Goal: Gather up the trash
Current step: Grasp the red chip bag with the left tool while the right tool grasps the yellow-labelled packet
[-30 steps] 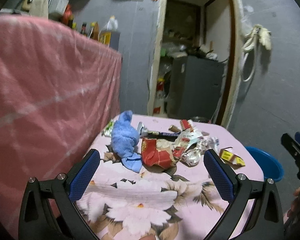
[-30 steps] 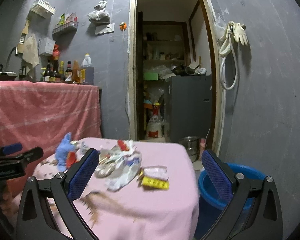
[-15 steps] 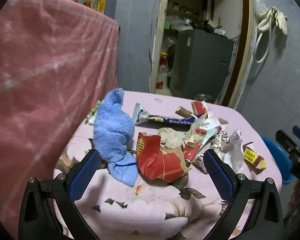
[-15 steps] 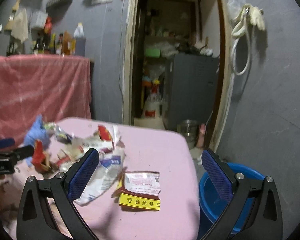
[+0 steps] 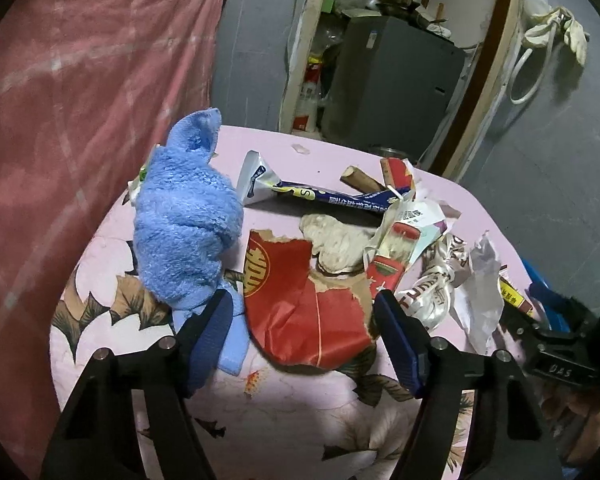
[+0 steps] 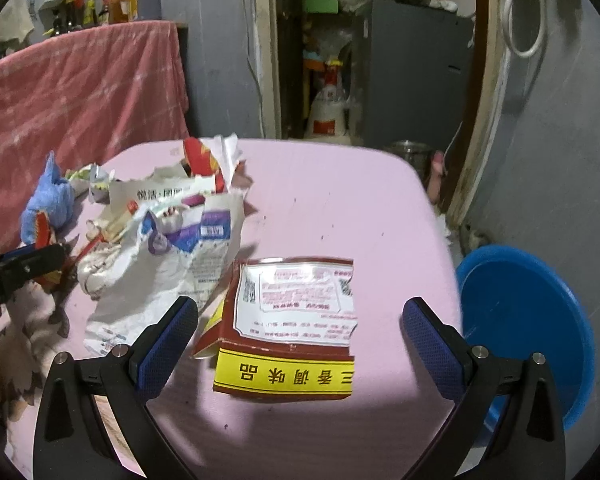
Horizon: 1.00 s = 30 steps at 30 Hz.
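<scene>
Left gripper (image 5: 304,322) fingers just been closing, straddling torn red wrapper (image 5: 300,312) on worktop (image 5: 284,412), pads not yet pressing it; blue cloth (image 5: 184,232) beside. Right gripper (image 6: 300,344) fingers spread wide around red-yellow packet (image 6: 292,328), no contact; blue basin (image 6: 528,320) right of worktop

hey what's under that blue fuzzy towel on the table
A pale blue flat cloth pokes out beneath the blue fuzzy towel, and a green-and-white wrapper shows at its far side. Whatever else lies underneath is covered.
</scene>
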Motion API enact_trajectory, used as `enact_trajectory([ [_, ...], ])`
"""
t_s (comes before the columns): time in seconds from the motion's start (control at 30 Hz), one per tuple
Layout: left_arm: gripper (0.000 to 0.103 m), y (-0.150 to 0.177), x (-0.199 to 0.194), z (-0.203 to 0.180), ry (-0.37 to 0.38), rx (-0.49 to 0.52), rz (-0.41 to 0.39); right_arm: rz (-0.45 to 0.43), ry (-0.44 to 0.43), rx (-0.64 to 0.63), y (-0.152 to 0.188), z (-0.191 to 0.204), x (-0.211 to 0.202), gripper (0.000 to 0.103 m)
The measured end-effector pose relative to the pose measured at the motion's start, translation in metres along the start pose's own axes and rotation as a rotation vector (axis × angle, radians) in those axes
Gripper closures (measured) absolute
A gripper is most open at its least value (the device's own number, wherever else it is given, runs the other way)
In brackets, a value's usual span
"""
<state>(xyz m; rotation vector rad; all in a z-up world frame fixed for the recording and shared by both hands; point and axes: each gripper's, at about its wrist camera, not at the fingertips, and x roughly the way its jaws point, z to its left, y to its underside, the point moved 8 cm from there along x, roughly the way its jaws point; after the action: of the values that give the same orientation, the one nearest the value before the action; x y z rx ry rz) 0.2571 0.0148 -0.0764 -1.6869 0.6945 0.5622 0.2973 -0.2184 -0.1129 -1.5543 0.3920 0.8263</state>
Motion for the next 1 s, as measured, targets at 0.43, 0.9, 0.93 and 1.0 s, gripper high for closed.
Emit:
enact_trajectory([
  [0.43, 0.049, 0.005, -0.001, -0.015, 0.017, 0.034, 0.015, -0.016, 0.000, 0.034, 0.003, -0.001, 0.002, 0.019],
  [0.9, 0.050, 0.015, -0.022, -0.043, 0.059, 0.044, -0.045, -0.118, 0.003, 0.031, 0.013, 0.000, -0.018, 0.033],
  [0.93, 0.050, 0.015, -0.024, -0.046, 0.066, 0.045, -0.052, -0.133, 0.005, 0.029, 0.013, 0.001, -0.022, 0.033],
  [1.0, 0.050, 0.014, -0.028, -0.054, 0.076, 0.055, -0.073, -0.180, 0.009, 0.024, 0.010, 0.002, -0.033, 0.033],
])
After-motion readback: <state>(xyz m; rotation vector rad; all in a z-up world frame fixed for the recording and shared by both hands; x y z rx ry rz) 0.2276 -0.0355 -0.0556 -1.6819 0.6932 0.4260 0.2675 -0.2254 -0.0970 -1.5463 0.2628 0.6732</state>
